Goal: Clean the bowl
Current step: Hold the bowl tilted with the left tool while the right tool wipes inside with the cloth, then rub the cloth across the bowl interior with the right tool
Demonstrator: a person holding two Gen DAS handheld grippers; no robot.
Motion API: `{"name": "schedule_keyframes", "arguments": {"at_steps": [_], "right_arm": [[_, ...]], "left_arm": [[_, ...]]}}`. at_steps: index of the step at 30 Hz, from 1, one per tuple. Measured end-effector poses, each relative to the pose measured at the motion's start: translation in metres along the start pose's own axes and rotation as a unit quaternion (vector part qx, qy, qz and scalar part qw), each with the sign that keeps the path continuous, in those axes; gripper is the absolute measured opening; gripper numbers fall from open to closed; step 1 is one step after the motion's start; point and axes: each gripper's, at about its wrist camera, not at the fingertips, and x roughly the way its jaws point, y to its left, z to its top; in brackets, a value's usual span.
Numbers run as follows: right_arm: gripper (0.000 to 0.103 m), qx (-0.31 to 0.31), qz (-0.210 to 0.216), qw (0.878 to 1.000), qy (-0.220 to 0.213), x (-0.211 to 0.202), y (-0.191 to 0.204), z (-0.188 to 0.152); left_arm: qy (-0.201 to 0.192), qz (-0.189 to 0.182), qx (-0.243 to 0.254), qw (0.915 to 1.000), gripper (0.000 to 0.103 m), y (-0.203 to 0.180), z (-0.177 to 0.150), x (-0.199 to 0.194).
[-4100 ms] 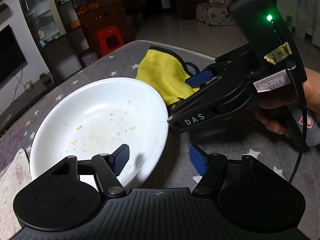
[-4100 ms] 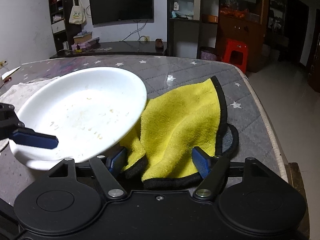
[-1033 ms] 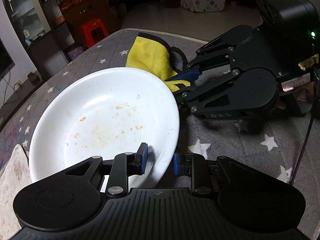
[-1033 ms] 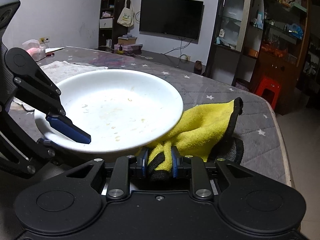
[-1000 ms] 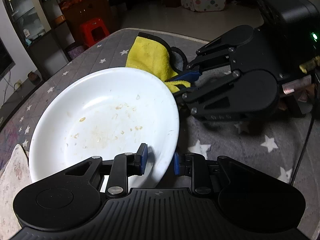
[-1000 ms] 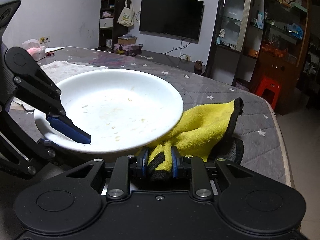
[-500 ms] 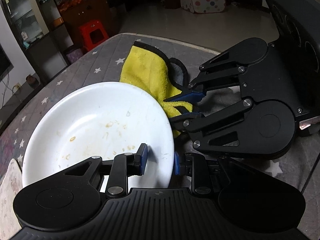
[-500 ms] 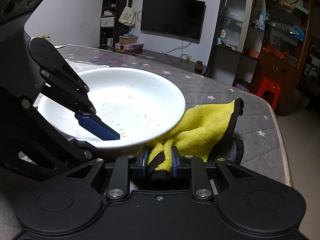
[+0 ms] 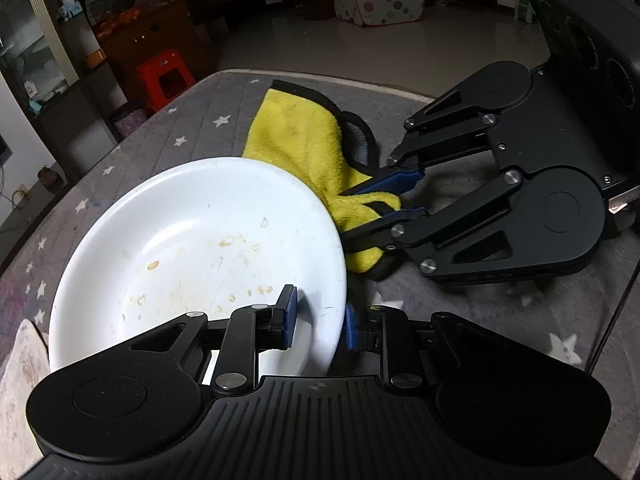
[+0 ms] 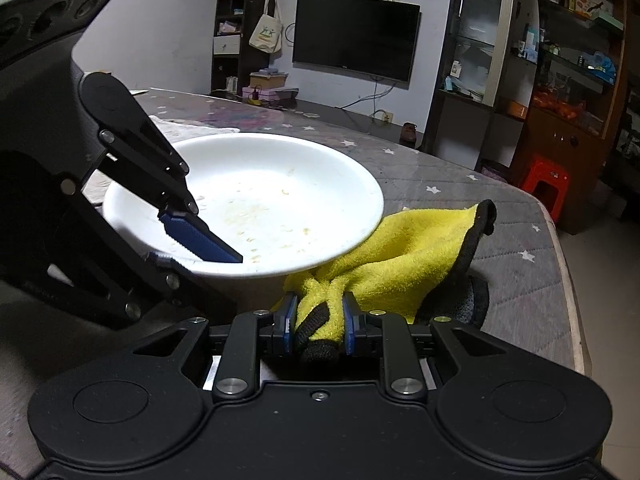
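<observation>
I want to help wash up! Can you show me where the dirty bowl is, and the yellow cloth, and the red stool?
white bowl (image 9: 192,240), left wrist view, on its stained inner bottom.
yellow cloth (image 10: 404,256), right wrist view, on its fluffy yellow middle.
red stool (image 9: 166,76), left wrist view, on its seat front.

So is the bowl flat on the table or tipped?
Tipped. The left gripper clamps the bowl rim, and the far rim sits over the yellow cloth with shadow beneath.
</observation>
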Motion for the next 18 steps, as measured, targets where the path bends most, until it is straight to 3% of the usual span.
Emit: {"name": "schedule_keyframes", "arguments": {"at_steps": [11, 18], "right_arm": [[0.025, -0.023, 0.020, 1.000, -0.003, -0.019, 0.018, -0.005], [0.025, -0.025, 0.018, 1.000, -0.005, -0.010, 0.013, 0.000]], "left_arm": [[0.000, -0.022, 0.018, 0.9996, 0.024, 0.002, -0.015, -0.009], [0.001, -0.026, 0.023, 0.9994, 0.024, 0.004, -0.013, -0.005]]}}
